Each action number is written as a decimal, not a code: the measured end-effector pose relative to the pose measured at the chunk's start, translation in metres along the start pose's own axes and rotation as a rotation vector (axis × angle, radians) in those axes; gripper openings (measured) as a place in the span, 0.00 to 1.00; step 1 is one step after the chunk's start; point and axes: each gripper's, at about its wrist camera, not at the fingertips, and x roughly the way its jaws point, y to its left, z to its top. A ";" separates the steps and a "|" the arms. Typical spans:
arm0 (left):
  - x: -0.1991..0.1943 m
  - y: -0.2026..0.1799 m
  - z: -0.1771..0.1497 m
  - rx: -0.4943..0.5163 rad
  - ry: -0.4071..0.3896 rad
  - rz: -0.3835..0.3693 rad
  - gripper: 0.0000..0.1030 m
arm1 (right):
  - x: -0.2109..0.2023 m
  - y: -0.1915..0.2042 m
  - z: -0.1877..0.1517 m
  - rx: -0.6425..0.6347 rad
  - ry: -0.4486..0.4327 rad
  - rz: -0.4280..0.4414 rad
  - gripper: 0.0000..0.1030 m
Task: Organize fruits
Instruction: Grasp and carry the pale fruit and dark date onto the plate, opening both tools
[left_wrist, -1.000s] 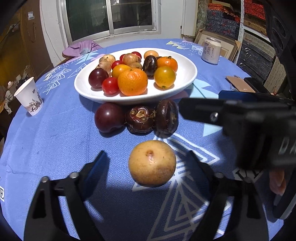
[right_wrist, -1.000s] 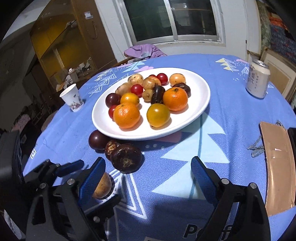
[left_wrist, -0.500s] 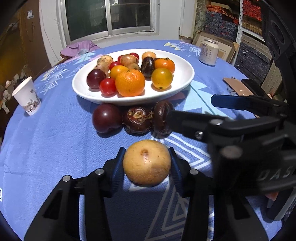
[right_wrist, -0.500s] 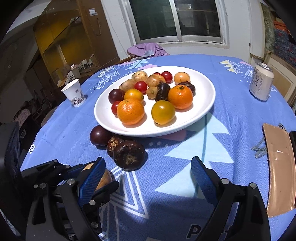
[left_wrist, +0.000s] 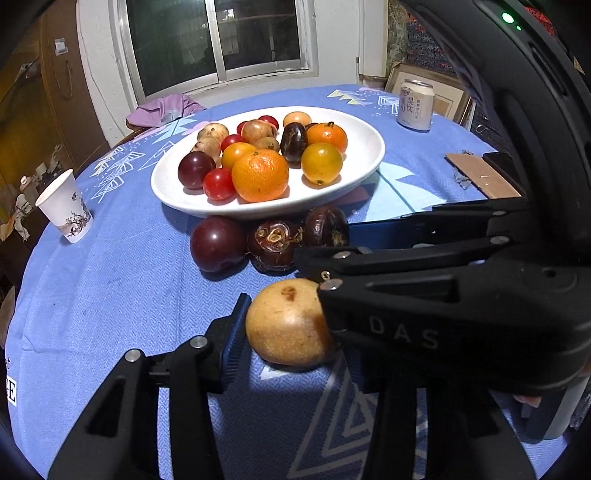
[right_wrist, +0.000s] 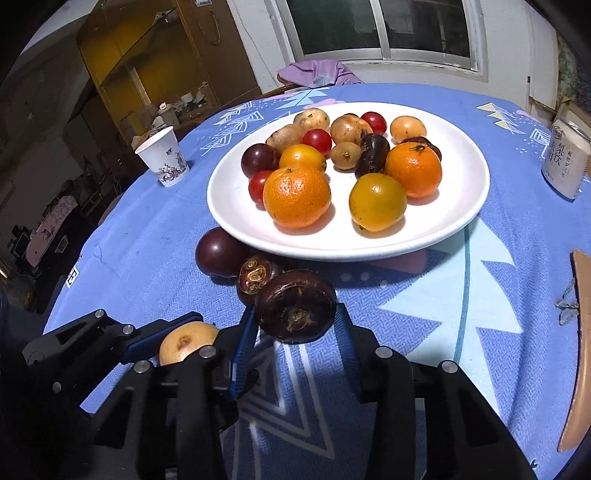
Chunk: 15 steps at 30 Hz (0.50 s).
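Right wrist view shows the right tool (right_wrist: 295, 325), whose jaws have just been closing, now clamped on the nearest dark water chestnut (right_wrist: 295, 306), where half a second earlier they stood wide apart with nothing between them. That chestnut sits on the tabletop (right_wrist: 461, 314) just below the white plate's (right_wrist: 461, 218) near rim, beside a second chestnut (right_wrist: 255, 275) and a dark plum (right_wrist: 218, 253). Left wrist view shows the left tool (left_wrist: 284, 325), wide open a second ago, gripping the tan round fruit (left_wrist: 284, 325) nearer the tabletop's front edge.
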 end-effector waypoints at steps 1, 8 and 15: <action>0.000 0.000 0.000 0.001 -0.001 0.002 0.44 | 0.000 0.000 -0.001 -0.001 -0.002 -0.001 0.41; -0.006 -0.004 0.000 0.021 -0.036 0.022 0.44 | -0.011 -0.002 -0.002 0.010 -0.034 0.006 0.41; -0.024 -0.005 -0.002 0.035 -0.109 0.057 0.44 | -0.045 -0.015 -0.002 0.057 -0.124 0.014 0.41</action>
